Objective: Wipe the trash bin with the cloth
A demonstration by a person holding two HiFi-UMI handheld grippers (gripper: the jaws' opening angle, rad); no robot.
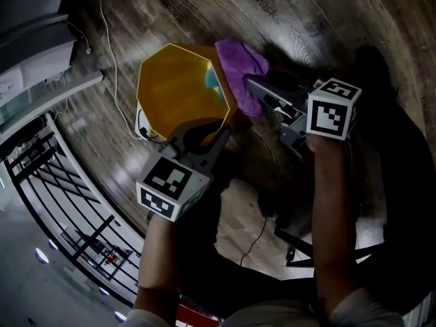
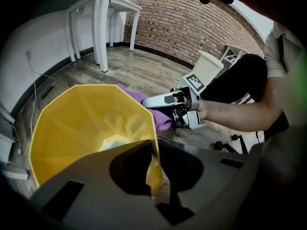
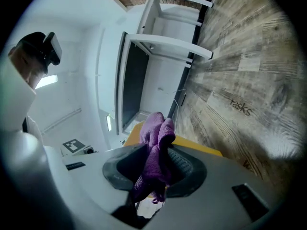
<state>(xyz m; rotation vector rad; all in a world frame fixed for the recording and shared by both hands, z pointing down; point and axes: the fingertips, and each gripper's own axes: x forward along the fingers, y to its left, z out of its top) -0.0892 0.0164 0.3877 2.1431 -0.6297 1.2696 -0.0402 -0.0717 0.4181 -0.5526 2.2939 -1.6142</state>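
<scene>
At the far left a thin white cable (image 1: 113, 60) trails across the wooden floor (image 1: 327, 19), and nearer, a black metal railing (image 1: 61, 196) runs along the left edge of the head view. Just right of these stands the yellow trash bin (image 1: 174, 87), its mouth facing up toward the head camera, with a pale blue patch (image 1: 212, 80) in its bottom that is too unclear to identify. The left claw (image 1: 201, 129) comes at the bin from the near side, pointing steeply down. It is clamped on the near rim, one jaw inside the bin and the other outside, and the thin yellow wall stands pinched between them in the left gripper view. Its marker cube (image 1: 170, 186) sits just nearer, above the person's left forearm. Further right, the purple cloth (image 1: 240, 70) is bunched against the outer face of the bin's far right wall, close to the rim. The right claw (image 3: 157, 150) is closed on that cloth, and a fold stands up between the jaws while a loose end hangs below them. It reaches in roughly level from the right, and its marker cube (image 1: 334, 107) lies at the right of the head view.
</scene>
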